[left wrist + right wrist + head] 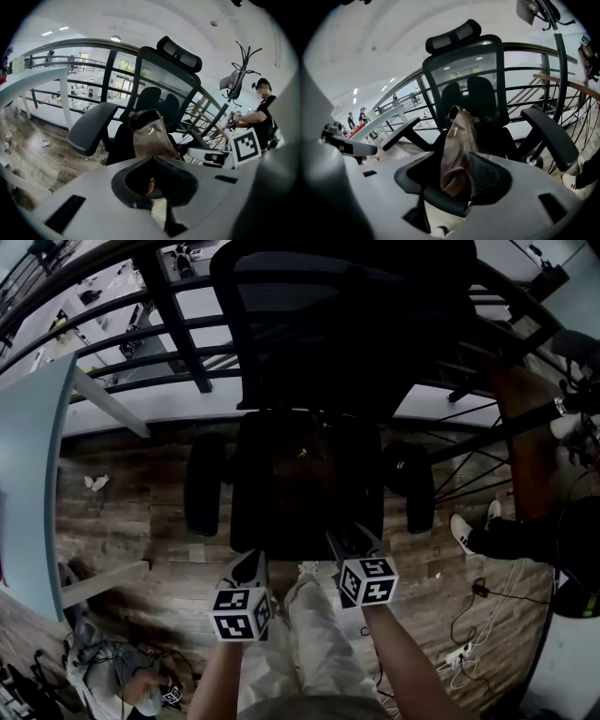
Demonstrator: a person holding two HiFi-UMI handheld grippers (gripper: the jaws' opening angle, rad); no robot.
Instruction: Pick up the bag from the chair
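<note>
A brown leather bag [150,136] with a gold zip pull stands upright on the seat of a black mesh office chair [309,502]. In the head view the bag [302,454] is only a dim shape on the seat. My right gripper [350,542] is at the seat's front edge with its jaws spread. In its own view the bag's [457,150] lower end shows in the gap beside a ribbed pad [487,177]; contact is unclear. My left gripper [251,563] hovers just short of the seat's front left corner, holding nothing, its fingers drawn to a point.
The chair's armrests [203,484] [417,486] flank the seat. A black railing [141,343] runs behind it. A pale desk edge [28,474] is at the left. Another person [262,112] stands at the right by a coat stand. Cables [469,652] lie on the wood floor.
</note>
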